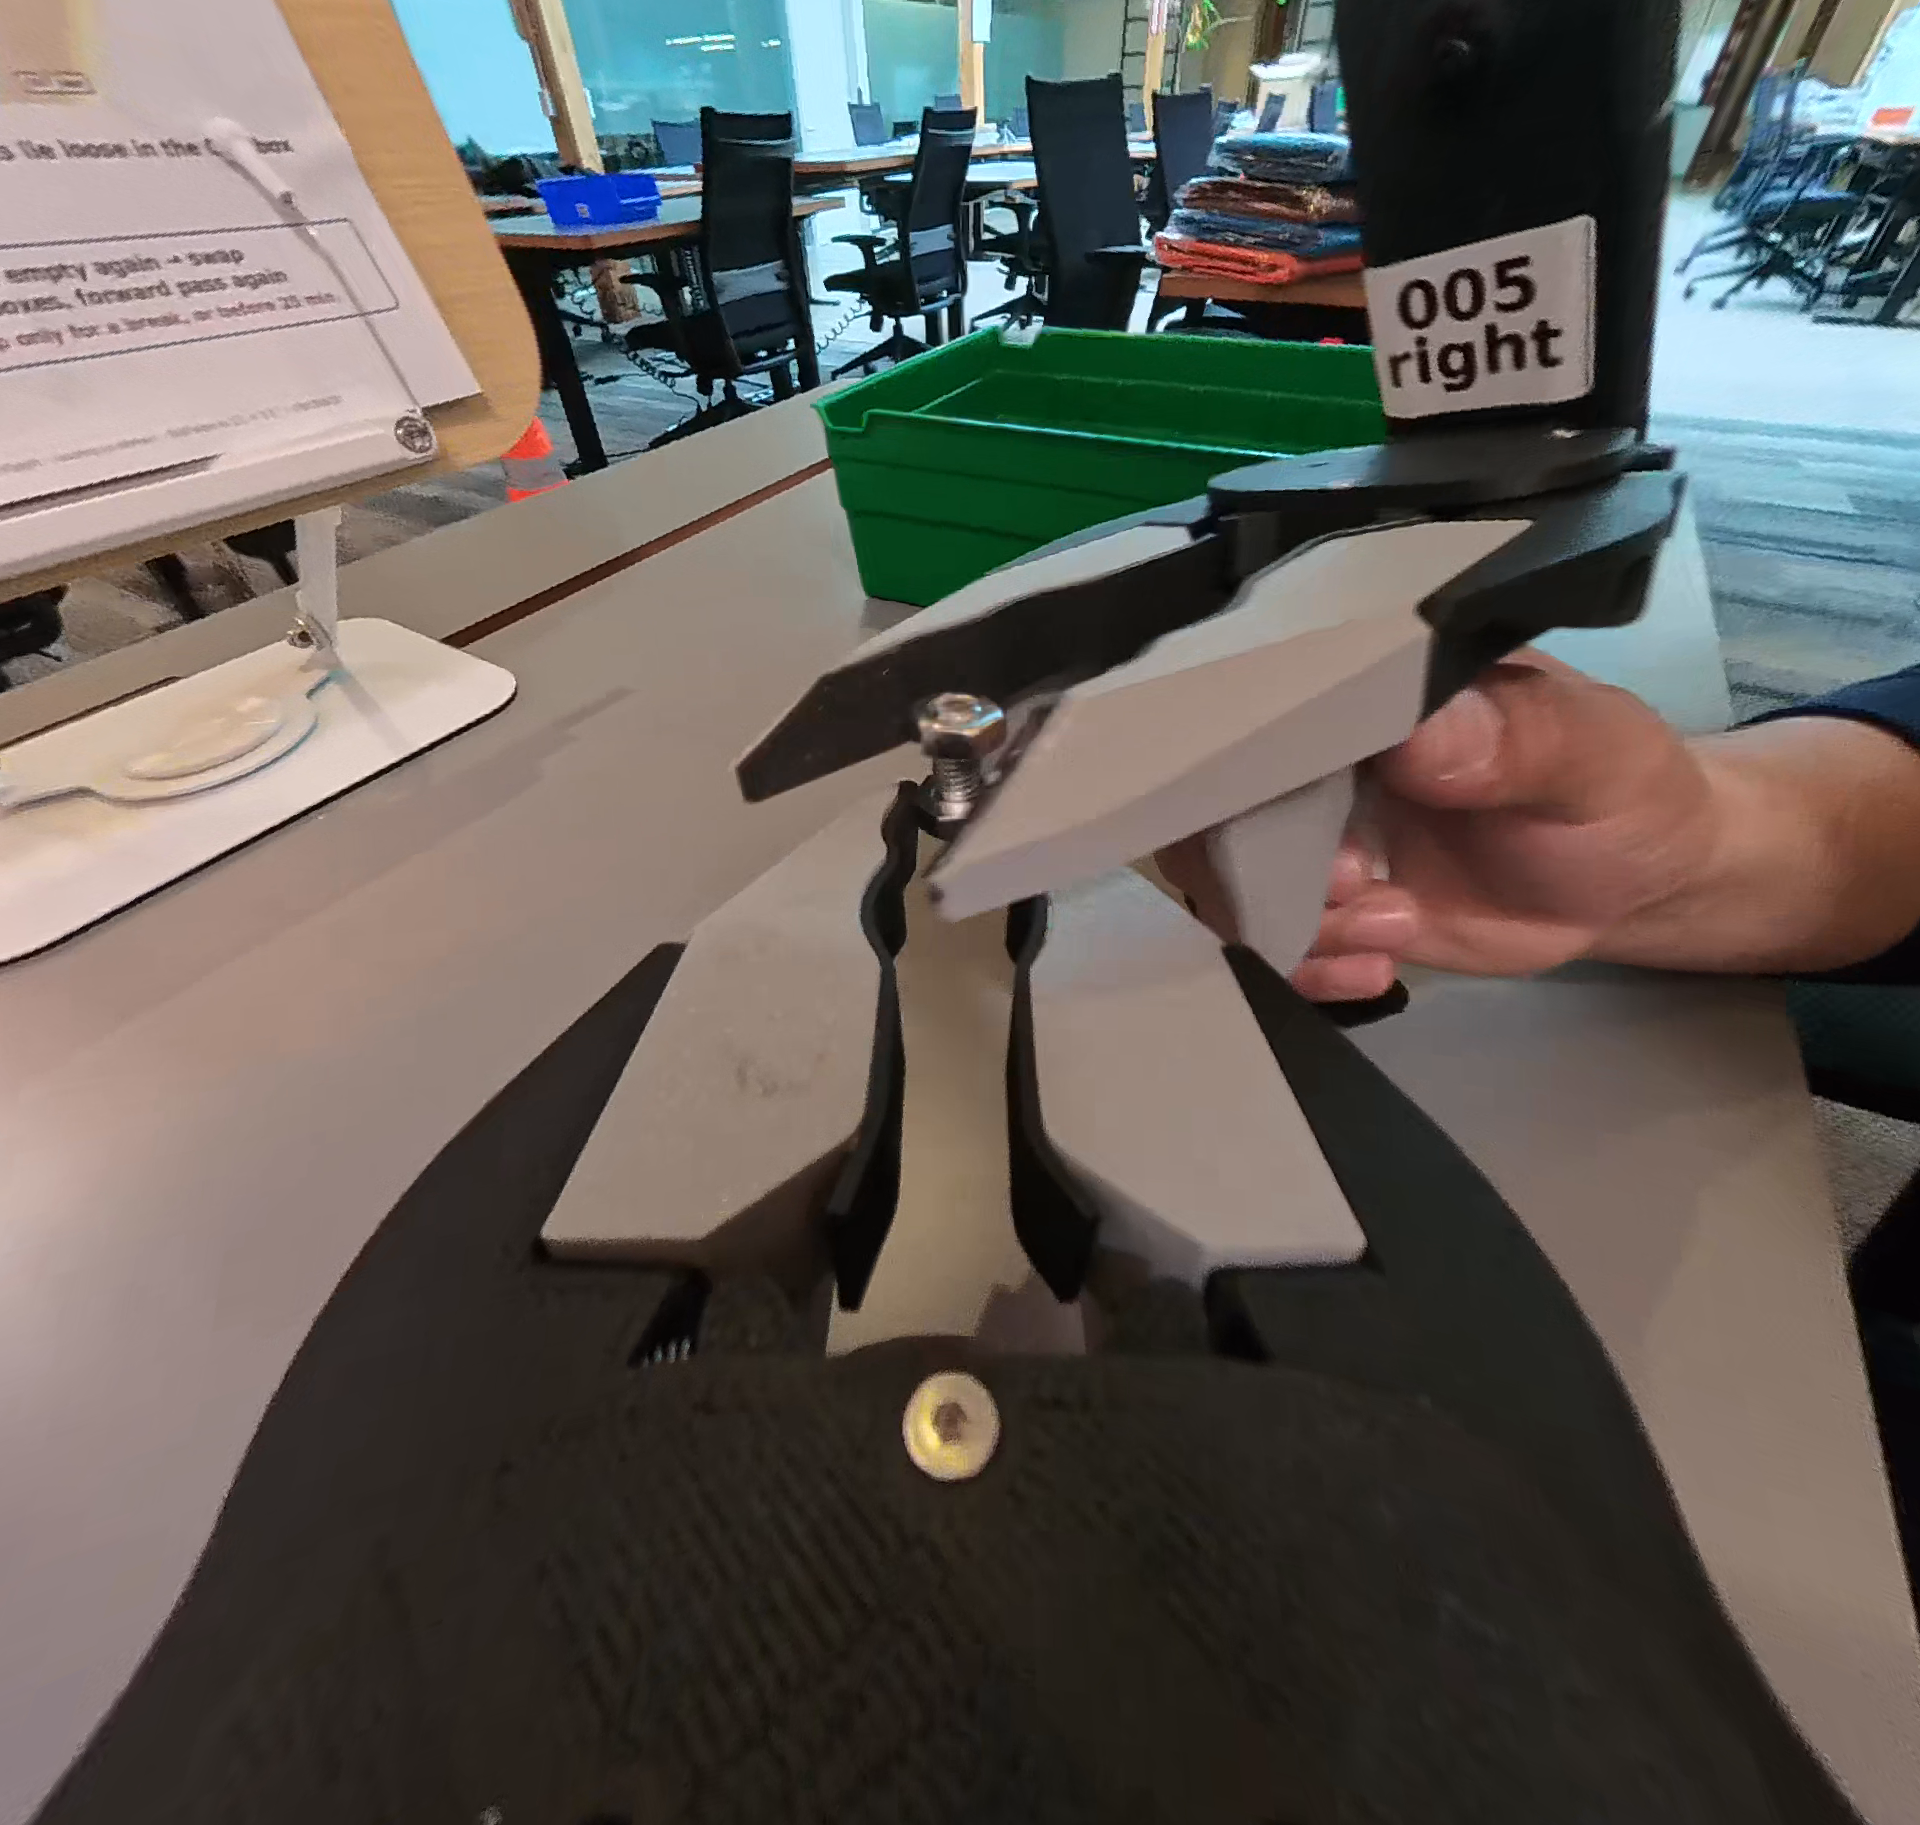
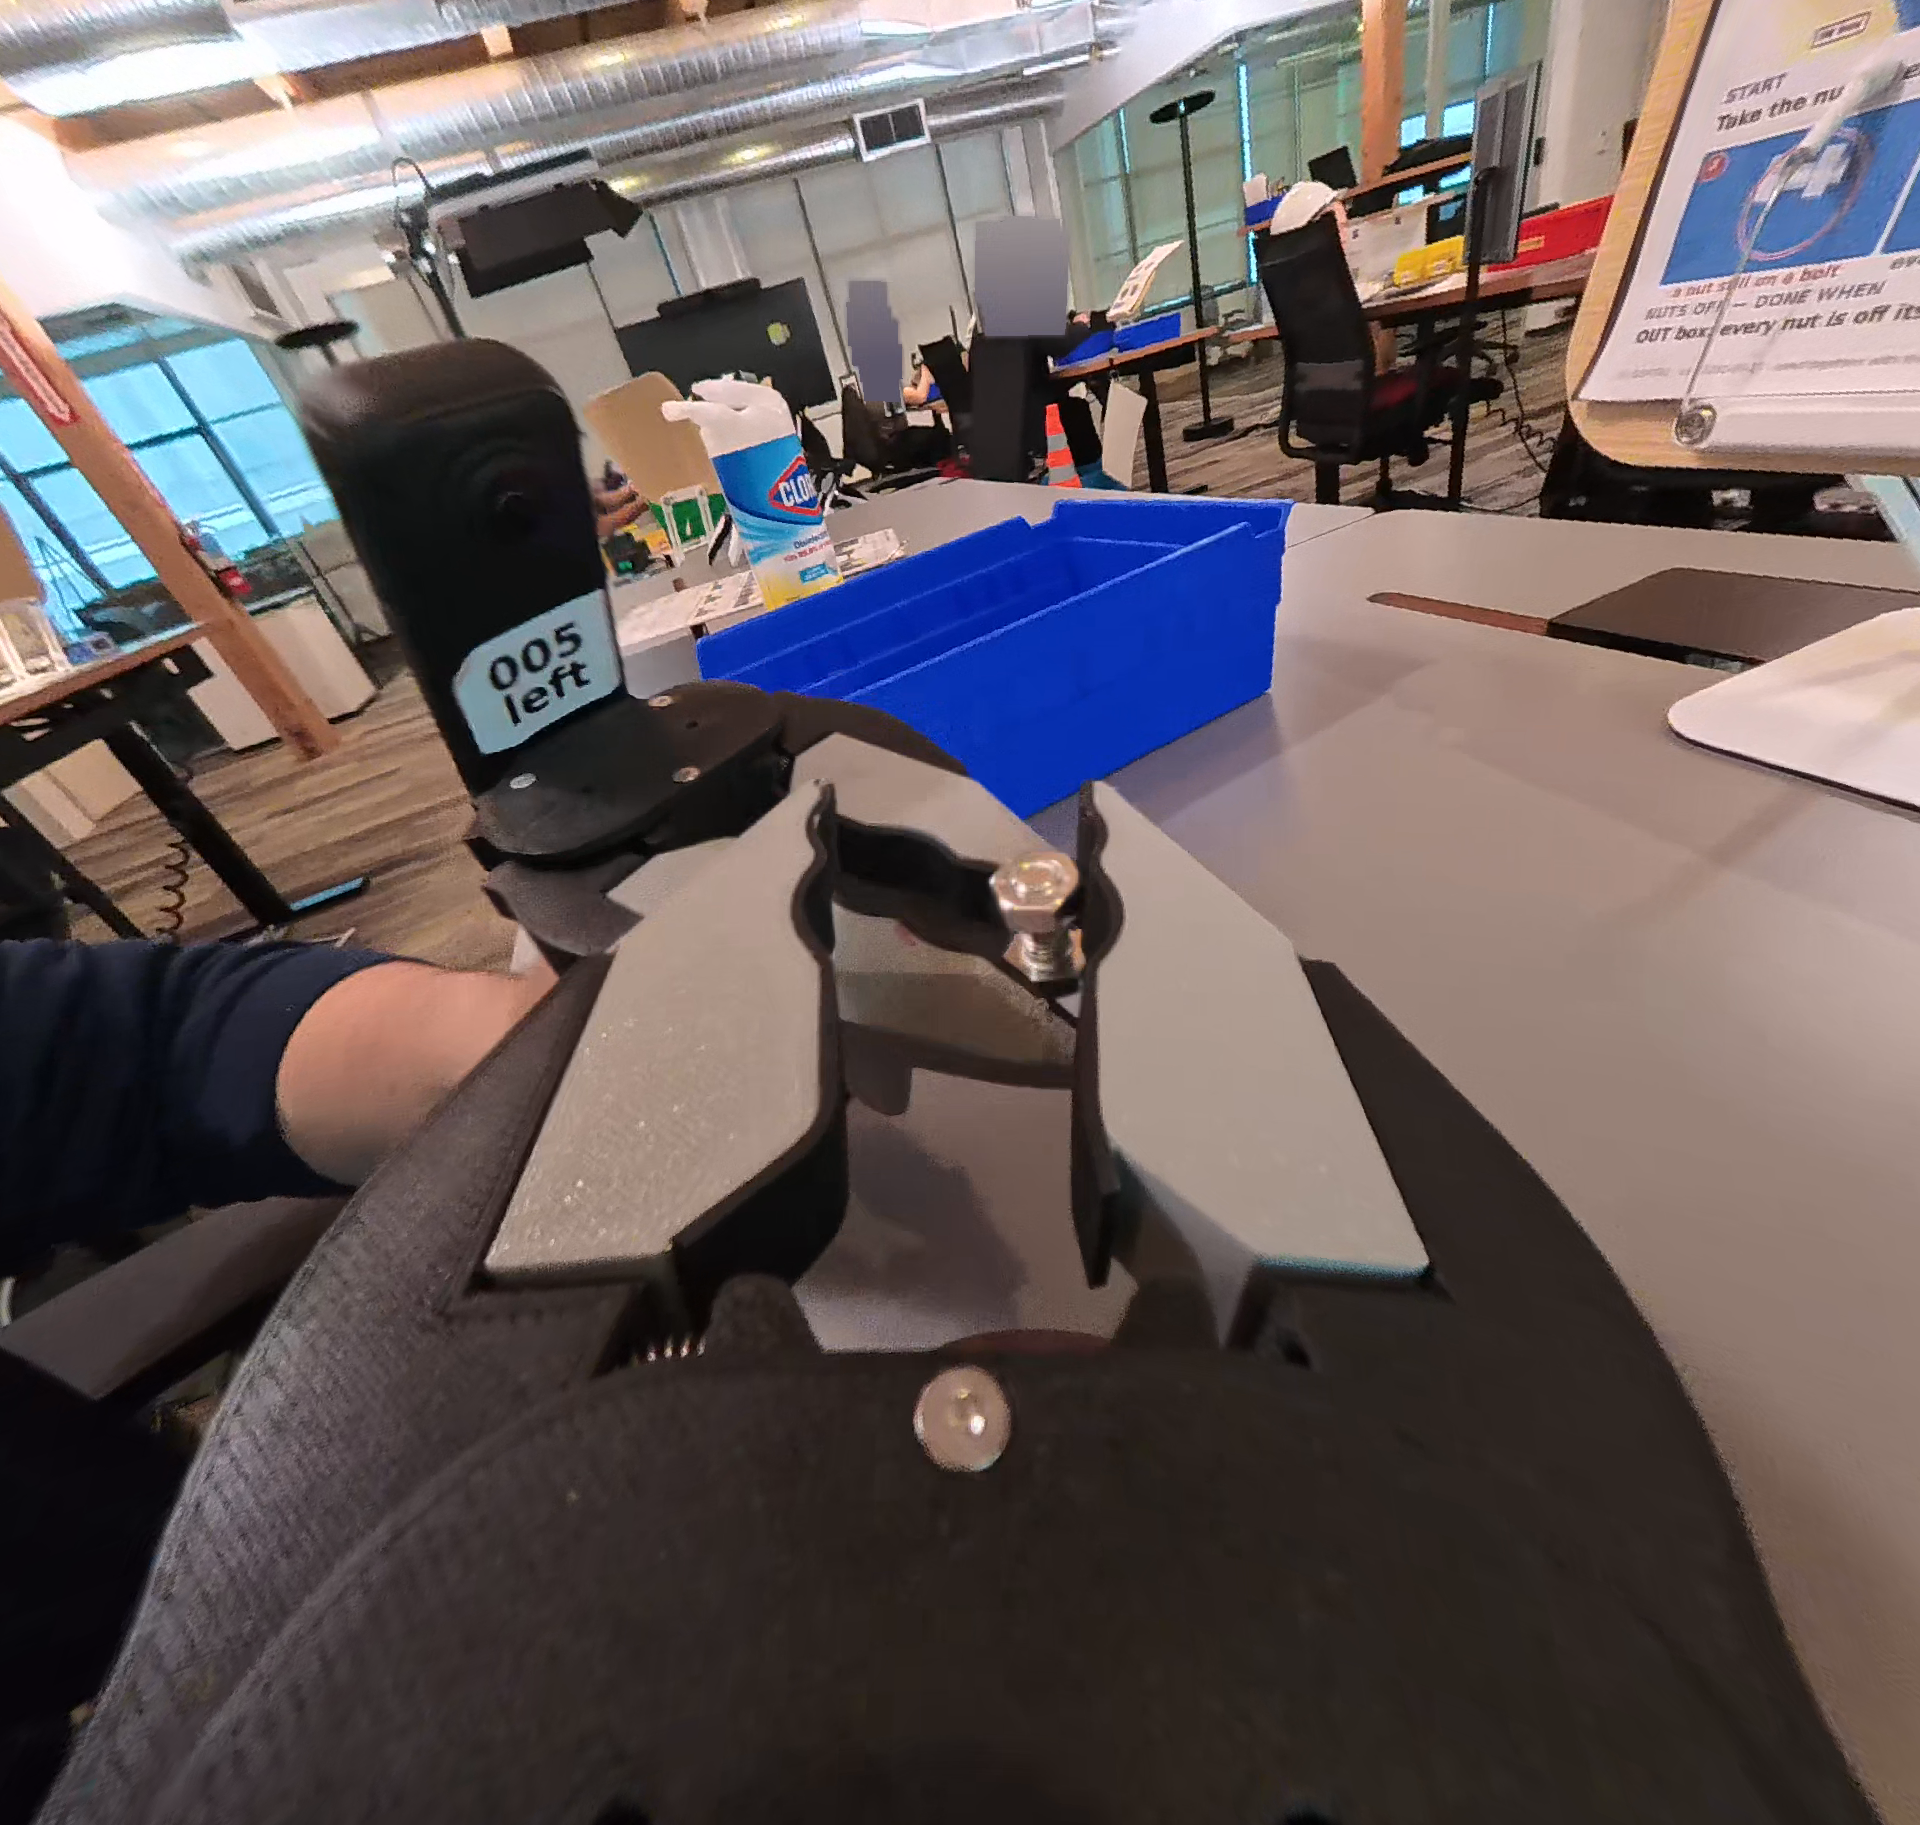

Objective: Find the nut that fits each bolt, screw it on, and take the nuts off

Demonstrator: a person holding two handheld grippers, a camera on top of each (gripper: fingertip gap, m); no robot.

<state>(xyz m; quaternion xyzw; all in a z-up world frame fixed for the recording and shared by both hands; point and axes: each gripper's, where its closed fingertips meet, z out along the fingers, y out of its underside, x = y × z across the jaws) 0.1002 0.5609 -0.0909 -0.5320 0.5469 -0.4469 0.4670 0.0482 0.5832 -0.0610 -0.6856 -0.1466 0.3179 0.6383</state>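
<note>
Item: one steel bolt with hex head uppermost and a nut sitting low on its thread, held clear above the grey tabletop near frame centre.

Left tongs: nearly closed, tips pinching the assembly's lower end at the nut.

Right tongs: jaws spread wide around the bolt head, one pad close beside it, no squeeze evident.

Bins: green bin upper right of the left wrist view; blue bin upper centre of the right wrist view; contents hidden.

Progress: nut threaded on; judged mid-turn, whether tightening or removing cannot be told. Other pairs unseen.
</note>
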